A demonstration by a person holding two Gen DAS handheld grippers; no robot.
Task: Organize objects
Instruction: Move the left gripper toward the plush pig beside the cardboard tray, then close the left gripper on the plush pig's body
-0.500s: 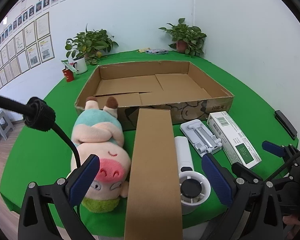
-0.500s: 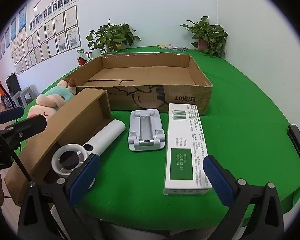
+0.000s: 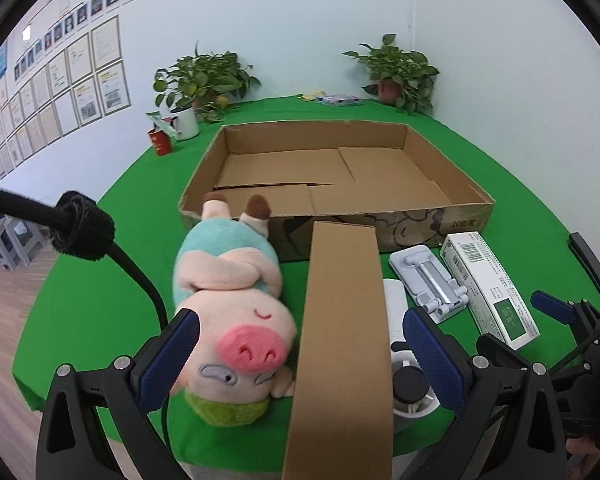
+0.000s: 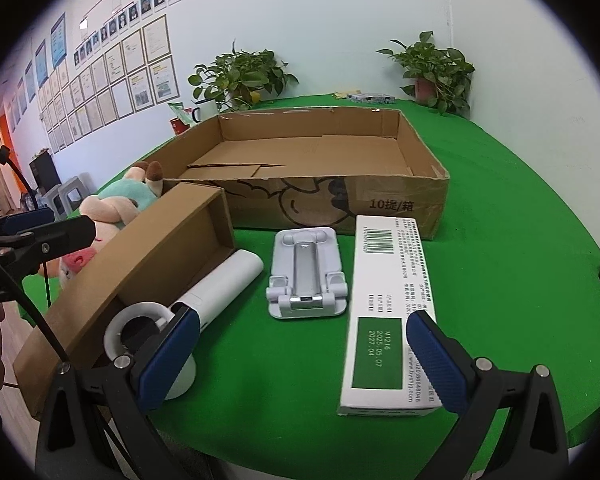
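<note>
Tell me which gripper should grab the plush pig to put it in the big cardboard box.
Left. The left gripper is open right over the plush pig; the right gripper faces the white carton and phone stand, beyond the narrow brown box.

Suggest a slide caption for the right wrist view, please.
Open right tool above white carton, phone stand and handheld fan before an empty cardboard tray.

On the green desk (image 4: 500,240) there is one large open cardboard tray (image 4: 340,204), one small brown carton (image 3: 342,340), one plush pig (image 3: 228,312), one white handheld fan (image 4: 204,304), one folded white phone stand (image 4: 306,276) and one white-and-green product box (image 4: 392,312). Two potted plants (image 3: 204,80) (image 3: 400,68) stand at the back, beside one white mug (image 3: 186,122) and one red cup (image 3: 160,142).
</note>
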